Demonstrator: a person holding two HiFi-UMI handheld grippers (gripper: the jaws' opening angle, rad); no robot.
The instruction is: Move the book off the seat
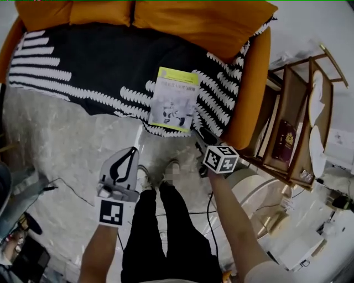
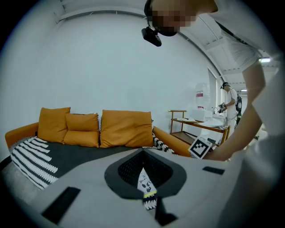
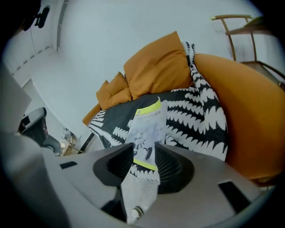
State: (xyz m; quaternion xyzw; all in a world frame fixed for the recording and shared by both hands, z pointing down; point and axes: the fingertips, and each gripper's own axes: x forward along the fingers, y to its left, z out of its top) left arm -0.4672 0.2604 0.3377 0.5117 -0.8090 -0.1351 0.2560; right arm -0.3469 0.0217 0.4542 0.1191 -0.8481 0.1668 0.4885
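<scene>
The book [image 1: 174, 99], white with a yellow-green band, lies flat near the front edge of the sofa seat on a black-and-white patterned throw [image 1: 94, 61]. My right gripper [image 1: 199, 139] hovers just off the book's near right corner, jaws apart, nothing pressed between them. In the right gripper view the book [image 3: 148, 124] shows through the gap of that gripper [image 3: 144, 153]. My left gripper [image 1: 131, 150] hangs lower left over the floor, clear of the sofa, with its jaw tips meeting. In the left gripper view a sliver of the book [image 2: 144, 180] shows beyond this gripper [image 2: 143, 156].
Orange back cushions [image 1: 149, 16] and an orange sofa arm [image 1: 251, 83] border the seat. A wooden shelf unit [image 1: 293, 127] with papers and a dark red booklet stands right of the arm. Cables [image 1: 66, 188] trail over the marble floor. Another person [image 2: 231, 100] stands far right.
</scene>
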